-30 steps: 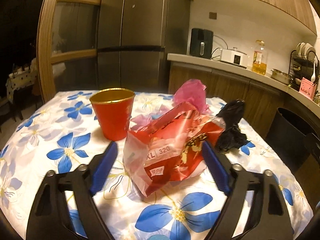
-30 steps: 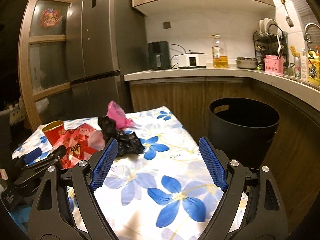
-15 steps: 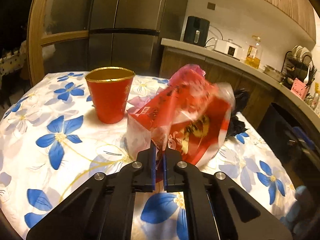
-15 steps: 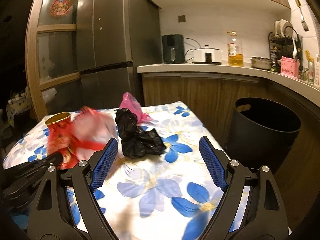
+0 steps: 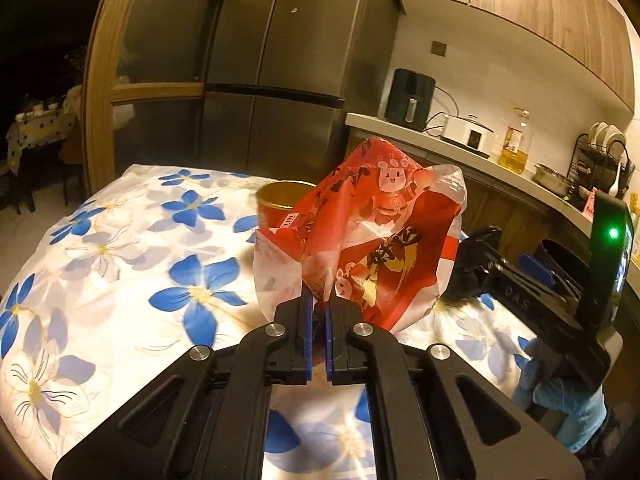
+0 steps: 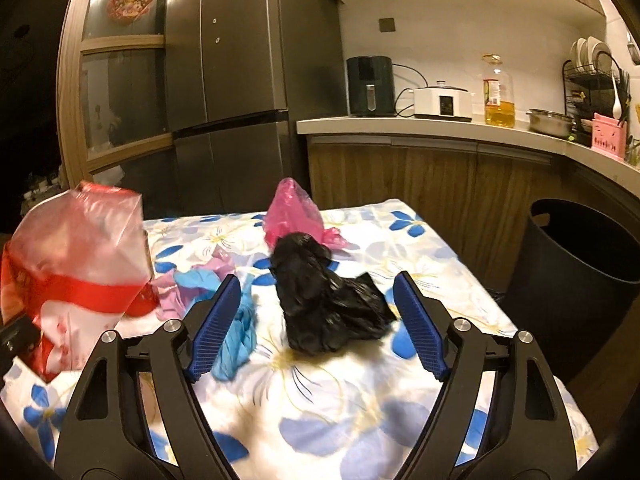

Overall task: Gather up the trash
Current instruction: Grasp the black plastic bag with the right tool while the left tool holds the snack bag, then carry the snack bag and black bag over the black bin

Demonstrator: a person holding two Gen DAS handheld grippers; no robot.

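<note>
From the left wrist, the left gripper (image 5: 318, 310) is clamped on the lower edge of a red printed plastic bag (image 5: 372, 240) raised off the flowered tablecloth (image 5: 120, 264), half hiding a red cup (image 5: 280, 204); the right gripper (image 5: 536, 270) shows at the right edge. From the right wrist, its jaws are closing, still wide, with a crumpled black bag (image 6: 324, 300) on the cloth beyond them, untouched; only here show the pink bag (image 6: 294, 210), blue glove (image 6: 236, 332) and black bin (image 6: 580, 280).

A tall steel fridge (image 6: 240, 92) stands beside a wooden counter (image 6: 432, 130). Wood cupboards (image 5: 516, 12) hang above the white wall, warmly lit.
</note>
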